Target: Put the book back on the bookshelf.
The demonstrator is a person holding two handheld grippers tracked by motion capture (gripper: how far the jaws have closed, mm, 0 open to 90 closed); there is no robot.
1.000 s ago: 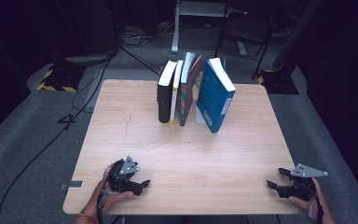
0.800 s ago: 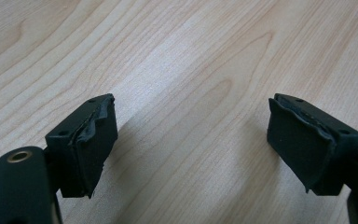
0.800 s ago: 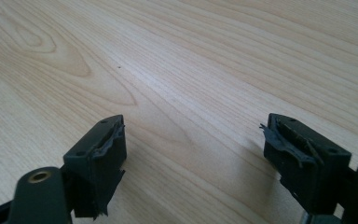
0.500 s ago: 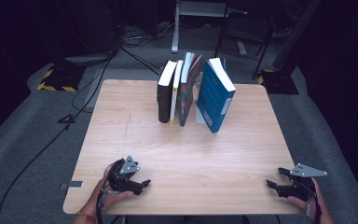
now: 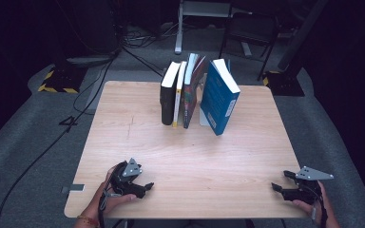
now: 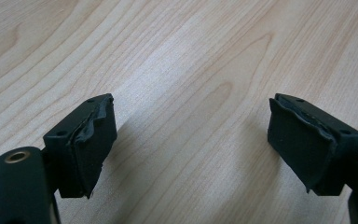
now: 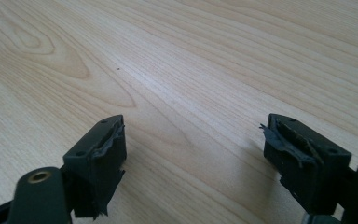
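Observation:
Several books stand upright in a row at the far middle of the wooden table [image 5: 138,142]: a black book [image 5: 168,97], a thin yellow-spined one [image 5: 178,95], a dark patterned one [image 5: 191,92], and a blue book [image 5: 218,97] that leans apart at the right. My left gripper [image 5: 147,186] rests near the front left edge, open, with bare wood between its jaws [image 6: 191,135]. At the front right edge my right gripper [image 5: 276,186] is open too, nothing between its jaws [image 7: 193,149]. Both lie well short of the books.
A white bookend [image 5: 202,116] shows between the patterned and blue books. A chair [image 5: 249,38] and a metal stand [image 5: 204,14] sit beyond the table's far edge, with cables [image 5: 100,80] on the grey floor at the left.

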